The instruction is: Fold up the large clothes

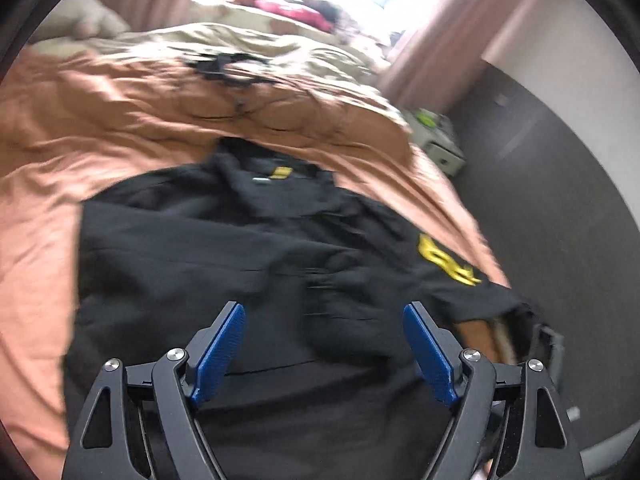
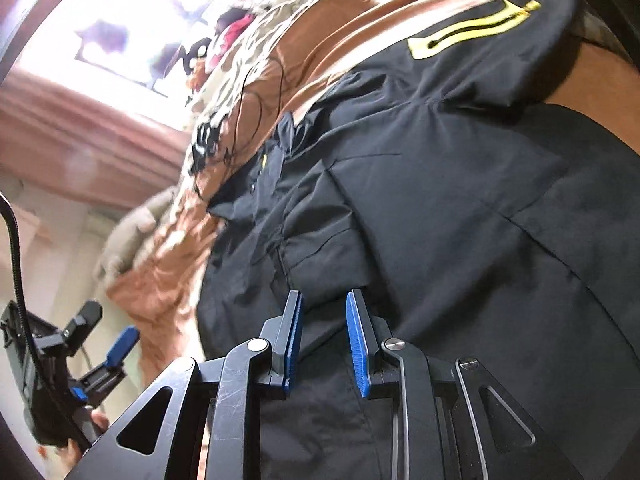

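My left gripper (image 1: 324, 316) is spread wide, its blue pads (image 1: 218, 354) well apart and nothing between them; it hovers over the lower middle of the black jacket (image 1: 240, 248) without touching it, as far as the blurred left wrist view lets me judge. My right gripper (image 2: 324, 300) has its jaws narrowed to a small gap, and a fold of the jacket's dark cloth sits in that gap at the fingertips; I cannot tell whether the pads truly pinch it or only rest against it.

The jacket lies spread over the orange bedspread (image 1: 100, 120), filling the centre and lower half of the left wrist view. Its collar, with a small yellow tab (image 1: 282, 172), points toward the top of the frame, and a yellow print (image 1: 446, 260) shows on the sleeve at the right. In the right wrist view the jacket (image 2: 460, 220) fills the right side, with a yellow-edged zip pocket (image 2: 476, 32) at the upper right.

Beyond the collar a tangle of thin black cable (image 1: 232, 76) lies on the bedspread, with a beige quilt (image 1: 260, 46) behind it. Pink curtains (image 1: 452, 36) frame the bright window at the top. A small bedside cabinet (image 1: 440, 144) stands at the right edge of the bed on the dark floor (image 1: 540, 220). The left gripper (image 2: 120, 348) shows at the lower left of the right wrist view, off the bed's edge.
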The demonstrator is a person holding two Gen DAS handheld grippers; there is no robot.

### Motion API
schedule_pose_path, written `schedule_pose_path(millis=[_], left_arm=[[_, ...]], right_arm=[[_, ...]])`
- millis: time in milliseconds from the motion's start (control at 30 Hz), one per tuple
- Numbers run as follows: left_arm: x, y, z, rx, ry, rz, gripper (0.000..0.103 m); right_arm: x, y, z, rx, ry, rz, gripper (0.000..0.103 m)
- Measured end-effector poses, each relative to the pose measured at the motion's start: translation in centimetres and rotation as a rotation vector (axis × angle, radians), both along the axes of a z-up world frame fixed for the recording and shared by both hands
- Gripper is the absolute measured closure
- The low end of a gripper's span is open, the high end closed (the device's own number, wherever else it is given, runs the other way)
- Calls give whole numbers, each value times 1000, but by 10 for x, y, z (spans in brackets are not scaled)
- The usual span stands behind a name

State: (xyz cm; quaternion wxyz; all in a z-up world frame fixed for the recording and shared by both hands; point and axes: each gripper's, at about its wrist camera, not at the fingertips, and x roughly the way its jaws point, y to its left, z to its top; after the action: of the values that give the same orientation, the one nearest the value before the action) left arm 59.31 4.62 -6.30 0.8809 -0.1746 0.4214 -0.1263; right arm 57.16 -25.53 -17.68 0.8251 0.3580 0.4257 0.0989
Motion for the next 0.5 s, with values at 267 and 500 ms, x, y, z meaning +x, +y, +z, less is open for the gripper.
schedule_pose_path(millis=[267, 500], left_arm=[[-25, 89, -39, 78, 46, 170, 35], [-41, 132, -79, 133, 115, 238, 48]], right_arm=[[17, 45, 4, -204, -78, 77, 26], [33, 84, 3, -379, -132, 121, 26]])
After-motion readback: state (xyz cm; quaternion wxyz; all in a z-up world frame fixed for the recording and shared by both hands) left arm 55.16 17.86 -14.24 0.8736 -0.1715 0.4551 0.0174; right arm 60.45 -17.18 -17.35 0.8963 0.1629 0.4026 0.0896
